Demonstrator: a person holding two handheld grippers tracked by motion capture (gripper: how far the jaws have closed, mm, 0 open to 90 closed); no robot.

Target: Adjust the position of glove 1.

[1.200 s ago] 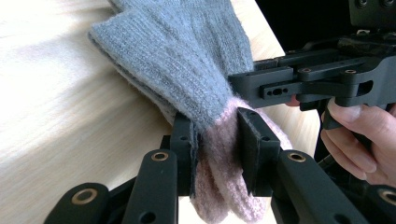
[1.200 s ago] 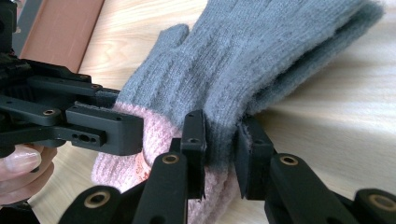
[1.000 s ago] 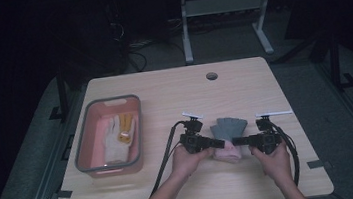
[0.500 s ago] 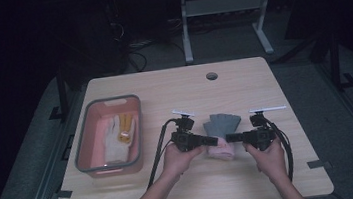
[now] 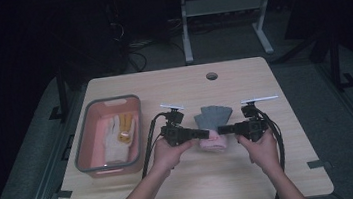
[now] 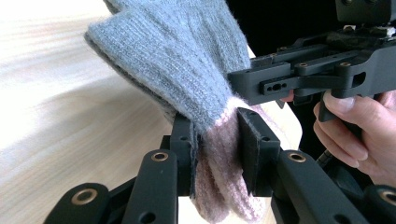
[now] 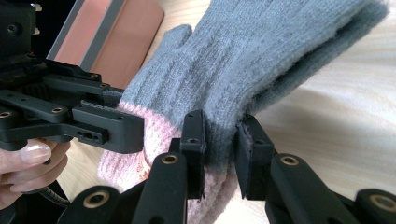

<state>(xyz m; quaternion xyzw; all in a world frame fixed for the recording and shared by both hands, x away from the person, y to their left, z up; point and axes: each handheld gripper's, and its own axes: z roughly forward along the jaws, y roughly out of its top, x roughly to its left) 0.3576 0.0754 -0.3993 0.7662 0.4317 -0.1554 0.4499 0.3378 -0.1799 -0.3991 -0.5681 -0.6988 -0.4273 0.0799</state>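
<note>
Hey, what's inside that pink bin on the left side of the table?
The pink bin holds a white glove and a yellow one, partly overlapping. Anything beneath them is covered.

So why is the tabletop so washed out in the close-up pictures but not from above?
Left gripper view: glare bleaches the table almost white, while the glove stays sharp. Right gripper view: the same glare at right, knit still crisp. High view: evenly lit table, dark surroundings, small details soft.
</note>
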